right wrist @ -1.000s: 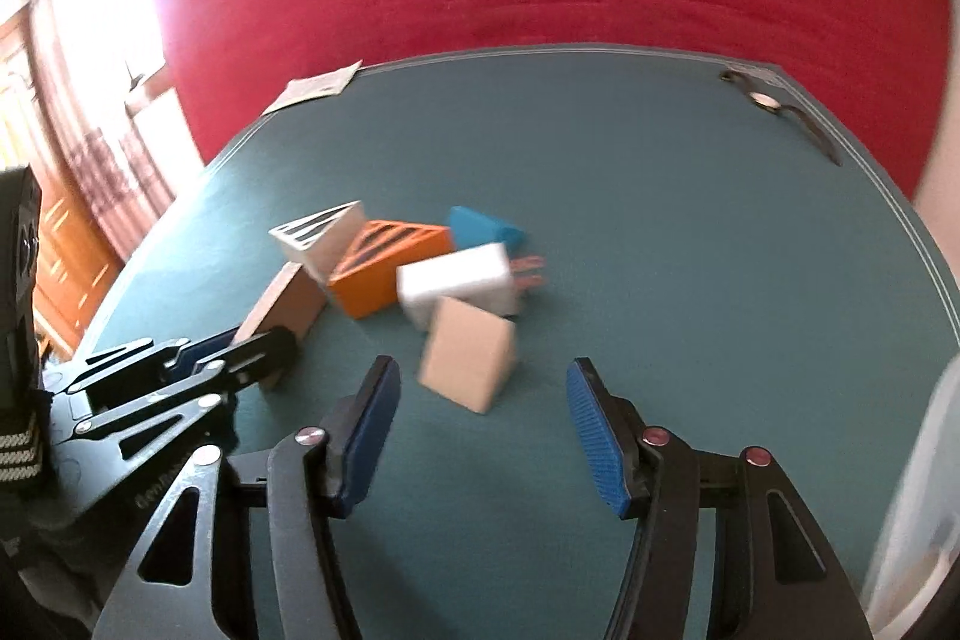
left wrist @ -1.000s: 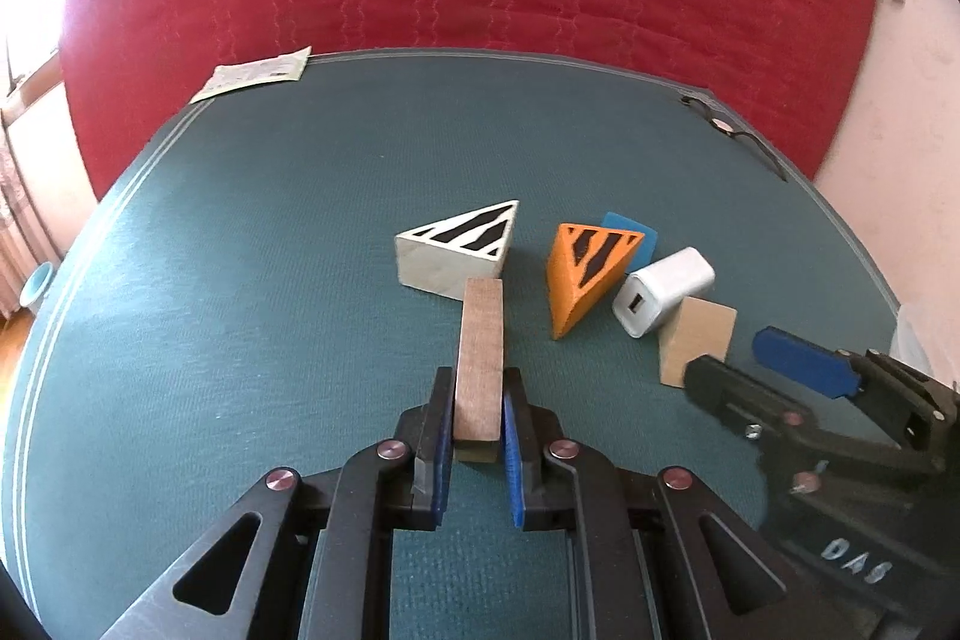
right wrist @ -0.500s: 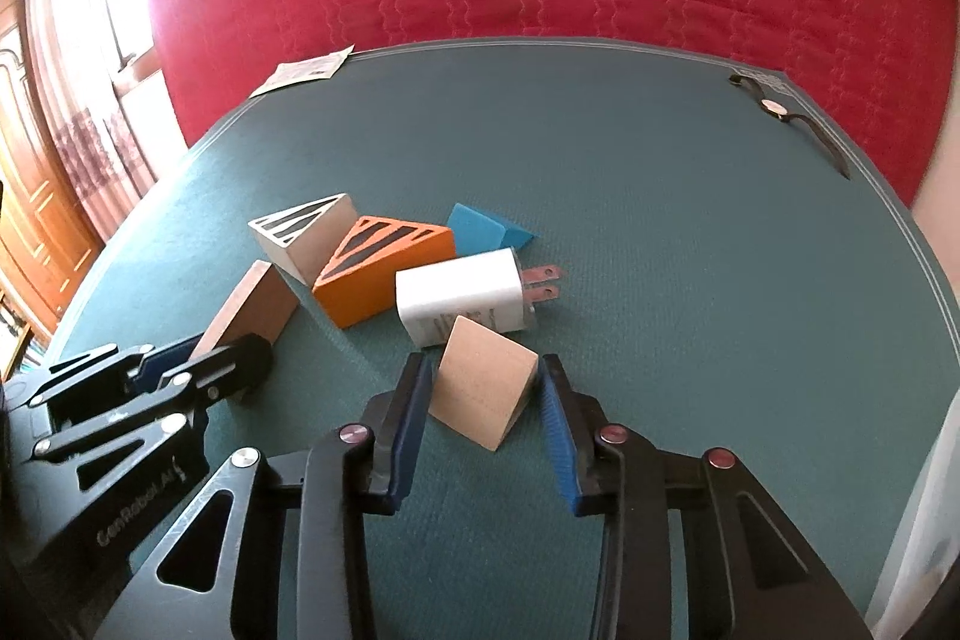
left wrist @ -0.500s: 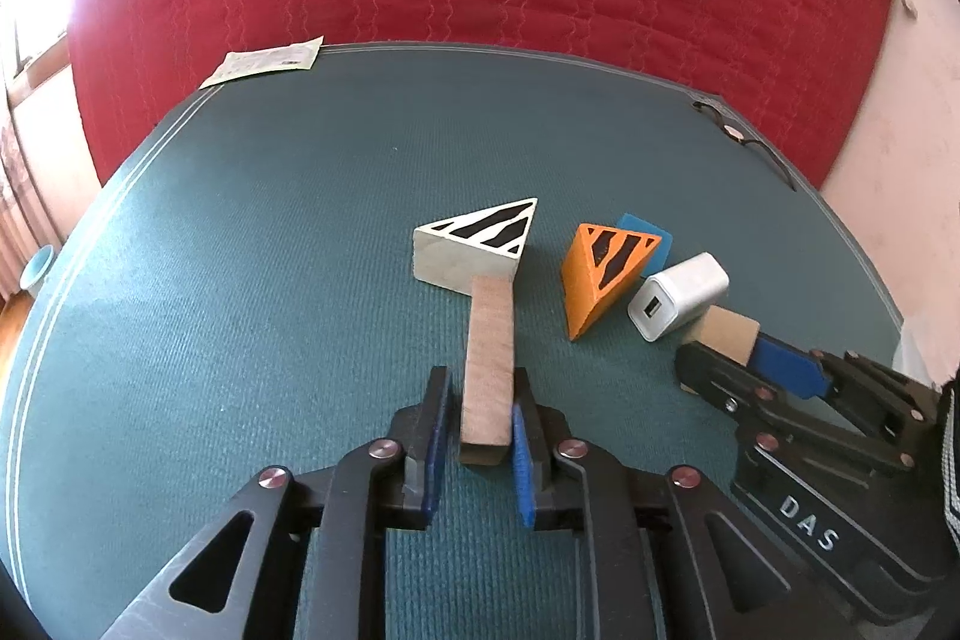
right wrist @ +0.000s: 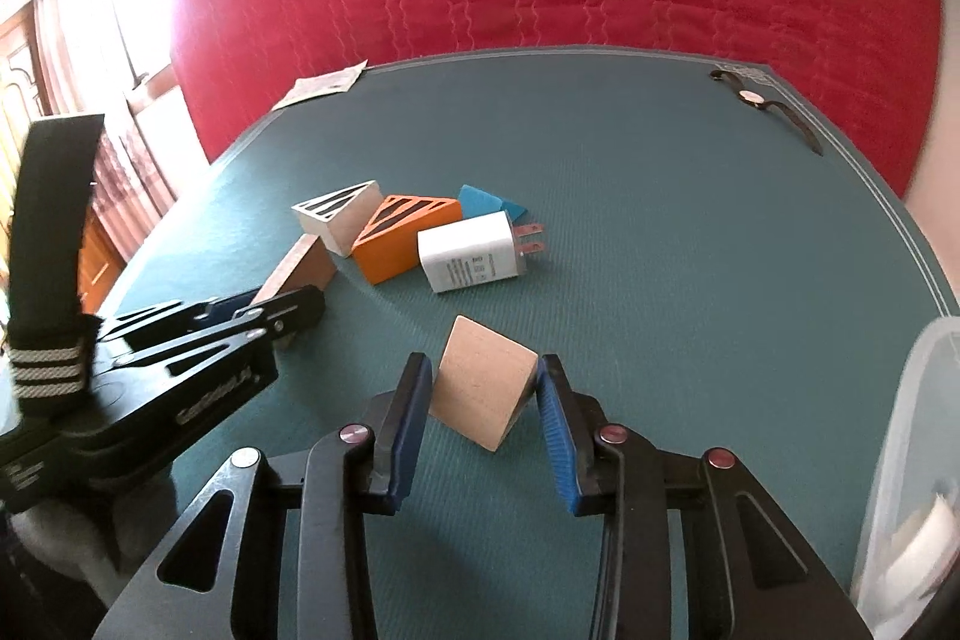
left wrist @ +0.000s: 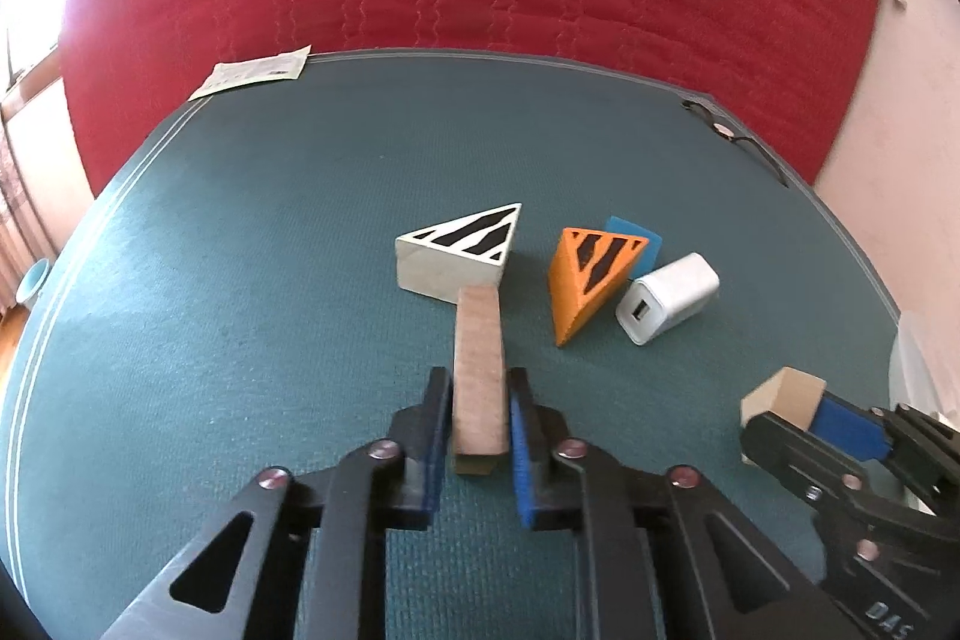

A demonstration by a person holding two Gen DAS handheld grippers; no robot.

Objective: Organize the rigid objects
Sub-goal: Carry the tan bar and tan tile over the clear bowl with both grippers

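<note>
Only the right wrist view shows the clear plastic bin (right wrist: 900,460) right of the right gripper (right wrist: 483,415) and the charger's (right wrist: 471,253) prongs pointing away; the left view shows its USB port. Left gripper (left wrist: 480,421) clamps the brown wooden bar (left wrist: 478,370), long axis straight ahead, far end meeting the white striped wedge (left wrist: 459,253). Right gripper, open a second ago, now grips the tilted tan block (right wrist: 483,388), pulled clear of the charger.

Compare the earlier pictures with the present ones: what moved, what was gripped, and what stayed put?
The right gripper closed on the plain pale wooden wedge block and drew it away from the white plug-in charger. The left gripper kept its narrow brown wooden block; the striped wedges stayed put.
</note>
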